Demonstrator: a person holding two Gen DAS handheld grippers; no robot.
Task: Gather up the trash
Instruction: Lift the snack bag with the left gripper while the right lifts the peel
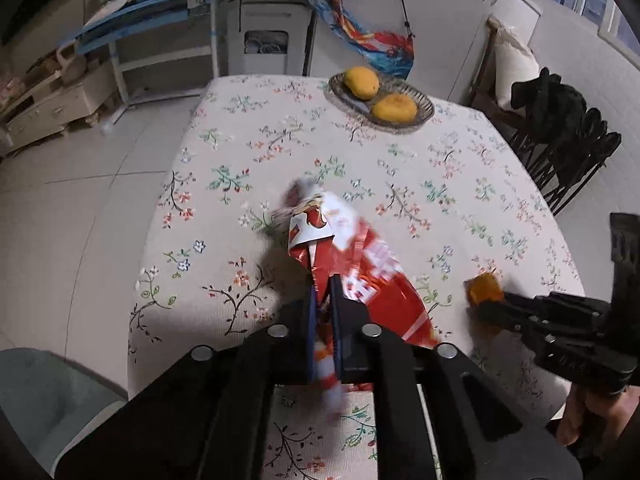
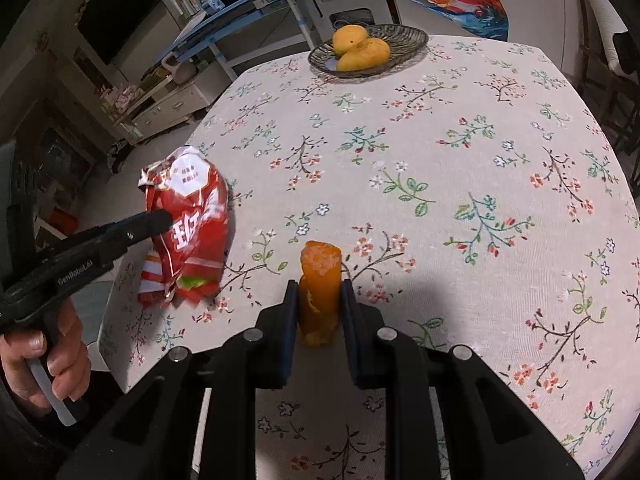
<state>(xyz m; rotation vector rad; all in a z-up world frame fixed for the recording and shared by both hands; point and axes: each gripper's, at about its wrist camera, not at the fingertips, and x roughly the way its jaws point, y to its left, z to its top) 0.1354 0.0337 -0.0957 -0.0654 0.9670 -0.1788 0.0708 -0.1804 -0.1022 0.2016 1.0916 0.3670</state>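
**Both claws clamped on trash above the flowered bench**

Left wrist view: the left claw point(image 1: 324, 284) is closed tight on a crumpled red snack bag point(image 1: 352, 264), whose printed end sticks out ahead of the fingers over the floral tablecloth of the bench point(image 1: 248, 152). At the right edge, the right claw point(image 1: 486, 300) pinches an orange peel point(image 1: 482, 286) close above the cloth. A woven dish point(image 1: 424, 100) with two yellow fruits sits at the far side.

Right wrist view: the right claw point(image 2: 319, 284) is clamped on the orange peel point(image 2: 320, 276), which stands upright between the pads. To the left, the left claw point(image 2: 160, 220) grips the red snack bag point(image 2: 192, 224), which hangs near the bench's point(image 2: 460, 128) left edge. The woven dish point(image 2: 416, 36) stands at the far edge.
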